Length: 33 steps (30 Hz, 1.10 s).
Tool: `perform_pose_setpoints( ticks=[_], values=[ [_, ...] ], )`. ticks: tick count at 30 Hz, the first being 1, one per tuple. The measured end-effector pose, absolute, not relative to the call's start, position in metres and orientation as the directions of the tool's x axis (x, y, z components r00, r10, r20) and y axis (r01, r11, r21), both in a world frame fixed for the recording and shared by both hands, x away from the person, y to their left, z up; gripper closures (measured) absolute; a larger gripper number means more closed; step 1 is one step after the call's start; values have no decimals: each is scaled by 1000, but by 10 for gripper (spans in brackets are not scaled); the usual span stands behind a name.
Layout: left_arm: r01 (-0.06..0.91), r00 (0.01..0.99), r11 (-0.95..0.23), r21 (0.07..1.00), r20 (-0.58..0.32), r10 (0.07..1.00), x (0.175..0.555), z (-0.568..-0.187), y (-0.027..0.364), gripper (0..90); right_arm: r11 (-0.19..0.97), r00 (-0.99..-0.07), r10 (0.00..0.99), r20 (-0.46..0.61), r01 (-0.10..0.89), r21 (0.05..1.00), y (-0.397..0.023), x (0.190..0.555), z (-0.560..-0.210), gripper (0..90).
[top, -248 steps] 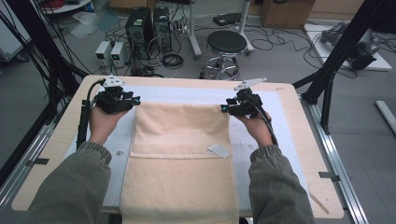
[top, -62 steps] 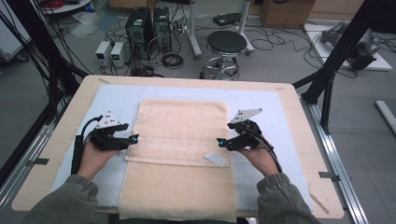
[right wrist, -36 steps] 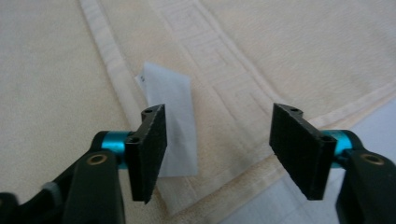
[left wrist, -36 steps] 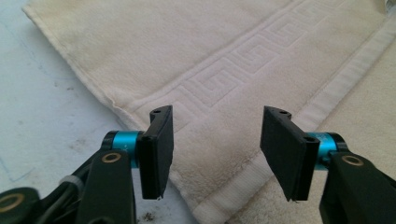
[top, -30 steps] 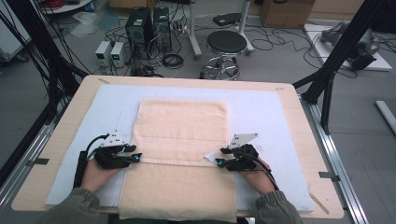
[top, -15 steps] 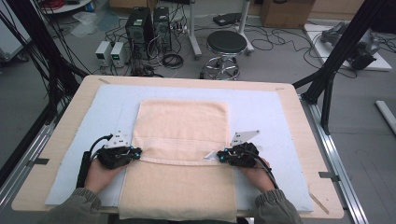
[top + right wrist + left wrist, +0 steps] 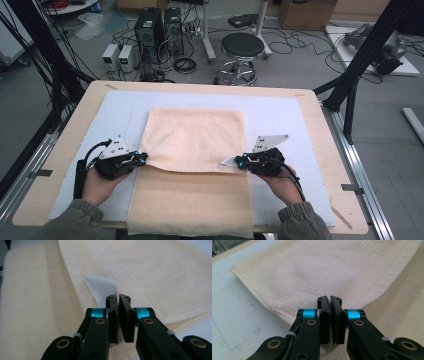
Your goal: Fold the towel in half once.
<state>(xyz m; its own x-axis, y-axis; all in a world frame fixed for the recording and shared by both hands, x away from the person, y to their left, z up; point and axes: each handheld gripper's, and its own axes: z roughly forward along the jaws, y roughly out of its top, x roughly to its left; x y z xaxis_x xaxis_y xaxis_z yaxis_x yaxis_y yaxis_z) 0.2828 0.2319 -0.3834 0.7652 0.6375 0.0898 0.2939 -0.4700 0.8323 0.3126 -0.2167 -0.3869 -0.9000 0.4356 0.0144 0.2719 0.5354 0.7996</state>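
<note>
Now both grippers' fingers [image 7: 324, 315] pinch towel [image 7: 195, 140] corners.

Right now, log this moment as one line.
left gripper: shut on cream terry towel edge | right gripper: shut on towel edge | fold lifted

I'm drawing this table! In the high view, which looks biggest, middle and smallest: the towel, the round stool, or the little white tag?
1. towel, by far the largest.
2. round stool; it stands farther from the camera, so it may look smaller than it is.
3. white tag, smallest, at the folded edge.
</note>
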Motion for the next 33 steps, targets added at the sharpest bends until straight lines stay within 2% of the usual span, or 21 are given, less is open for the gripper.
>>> perform_pose_setpoints(
  ticks=[4,7,8,10,17,33],
  values=[
    [262,792,-470,843,90,604,245,-367,234,863,539,-919,395,-10,223,812,-224,282,-368,860],
    [244,844,-492,836,67,532,197,-365,234,855,537,-939,344,18,212,816,-230,252,-362,853],
    [235,853,-492,838,64,518,188,-367,235,825,529,-950,309,45,211,822,-233,239,-363,827],
    [243,853,-476,845,48,519,178,-372,234,690,526,-957,281,74,218,822,-236,226,-367,703],
    [266,817,-498,825,81,570,211,-389,238,644,530,-944,325,59,233,815,-231,240,-376,611],
    [344,702,-422,838,69,709,308,-404,236,442,534,-861,508,2,317,784,-213,347,-391,460]
  ],
)
